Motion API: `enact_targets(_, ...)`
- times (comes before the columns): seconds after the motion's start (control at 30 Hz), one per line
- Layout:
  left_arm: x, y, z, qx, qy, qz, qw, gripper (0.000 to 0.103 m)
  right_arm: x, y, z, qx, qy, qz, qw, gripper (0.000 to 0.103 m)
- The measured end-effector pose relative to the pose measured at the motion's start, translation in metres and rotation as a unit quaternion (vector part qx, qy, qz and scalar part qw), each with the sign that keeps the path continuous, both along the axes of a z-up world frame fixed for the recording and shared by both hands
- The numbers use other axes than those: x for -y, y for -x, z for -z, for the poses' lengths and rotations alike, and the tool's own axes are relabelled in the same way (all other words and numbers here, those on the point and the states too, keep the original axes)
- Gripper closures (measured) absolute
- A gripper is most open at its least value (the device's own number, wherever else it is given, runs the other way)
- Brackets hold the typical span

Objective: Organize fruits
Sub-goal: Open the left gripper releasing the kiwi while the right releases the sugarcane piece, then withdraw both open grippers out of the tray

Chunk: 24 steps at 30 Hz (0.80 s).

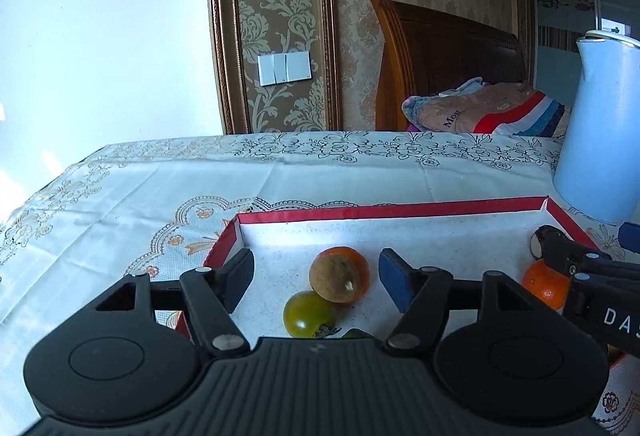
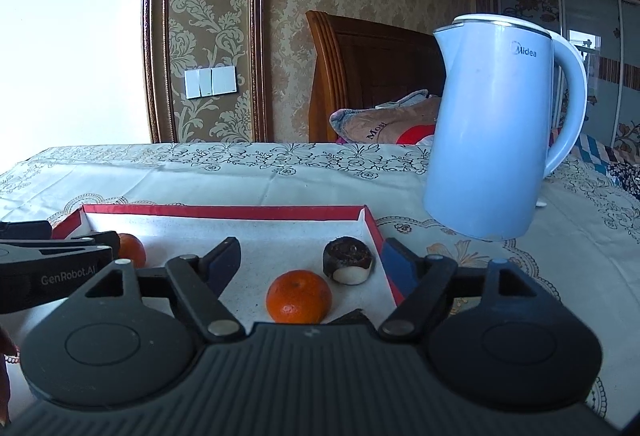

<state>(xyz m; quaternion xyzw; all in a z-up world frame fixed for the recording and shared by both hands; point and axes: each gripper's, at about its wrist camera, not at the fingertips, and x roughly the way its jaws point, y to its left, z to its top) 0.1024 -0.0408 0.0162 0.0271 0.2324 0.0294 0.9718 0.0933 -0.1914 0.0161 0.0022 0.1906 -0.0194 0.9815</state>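
Fruits are lying in the tray (image 1: 400, 212): brown fruit (image 1: 334, 278) leaning on tomato (image 1: 309, 314), orange (image 2: 299, 296) nearer its right wall. Left claw (image 1: 316, 278) and right claw (image 2: 310, 264) are gaping wide, empty. Light, round, likely rolling; I'd be pinching each across its middle.

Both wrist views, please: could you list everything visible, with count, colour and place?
tray: one, red rim, white inside, on the tablecloth
orange fruit: two, orange, one at the tray's right, one behind the brown fruit
brown fruit: one, tan, tray middle
green fruit: one, green, in front of the brown fruit
dark fruit: one, dark brown with a white end, tray's right corner
kettle: one, light blue, right of tray
tablecloth: one, white, patterned
left hand-held gripper: black, open
right hand-held gripper: black, open
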Motion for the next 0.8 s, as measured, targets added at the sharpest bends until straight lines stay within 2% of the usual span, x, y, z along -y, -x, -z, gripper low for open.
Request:
enact_targets(0.07, 0.0, 0.001, -0.001, -0.002, 0.004, 0.004, 1.0, 0.034, 0.001, 0.002, 0.0, 0.002, -0.002, 0.002, 1.0, 0.025)
enact_targets(0.17, 0.001, 0.004, 0.0, -0.006, 0.004, 0.007, 0.9999, 0.034, 0.003, 0.006, -0.001, 0.004, -0.009, 0.006, 1.0, 0.018)
enact_targets(0.8, -0.001, 0.033, 0.002, -0.008, 0.022, 0.023, 0.9995, 0.034, 0.011, 0.024, 0.002, 0.001, -0.028, 0.017, 0.999, 0.008)
